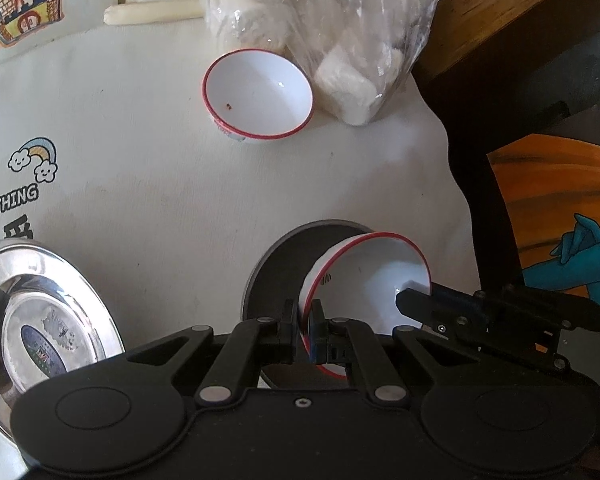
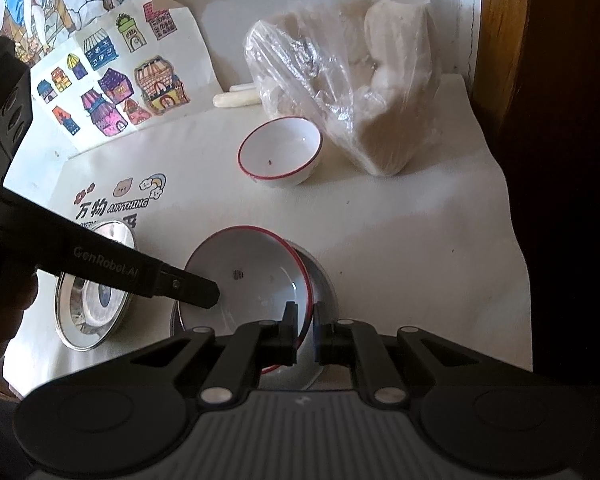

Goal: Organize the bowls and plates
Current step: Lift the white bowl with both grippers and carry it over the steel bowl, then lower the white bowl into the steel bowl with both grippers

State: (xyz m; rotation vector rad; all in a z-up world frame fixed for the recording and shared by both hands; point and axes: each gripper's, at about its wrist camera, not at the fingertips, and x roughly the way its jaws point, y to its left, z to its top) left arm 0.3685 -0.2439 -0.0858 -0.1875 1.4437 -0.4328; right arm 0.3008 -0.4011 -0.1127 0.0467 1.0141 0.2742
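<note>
A white bowl with a red rim (image 1: 364, 280) (image 2: 252, 272) is held at the near edge of the table, over a dark grey plate (image 1: 276, 268) (image 2: 326, 288). My left gripper (image 1: 302, 312) (image 2: 208, 296) is shut on one side of its rim. My right gripper (image 2: 305, 316) (image 1: 404, 296) is shut on the opposite side. The bowl looks tilted; whether it touches the plate I cannot tell. A second red-rimmed bowl (image 1: 260, 96) (image 2: 280, 152) stands upright farther back, with a small speck inside.
A shiny steel plate (image 1: 40, 312) (image 2: 96, 312) lies left of the grey plate. A clear bag of white buns (image 1: 332, 32) (image 2: 360, 100) sits behind the far bowl. The white tablecloth's edge (image 1: 452, 168) drops off at the right beside dark wooden furniture (image 1: 500, 20). Coloured drawings (image 2: 112, 92) lean at back left.
</note>
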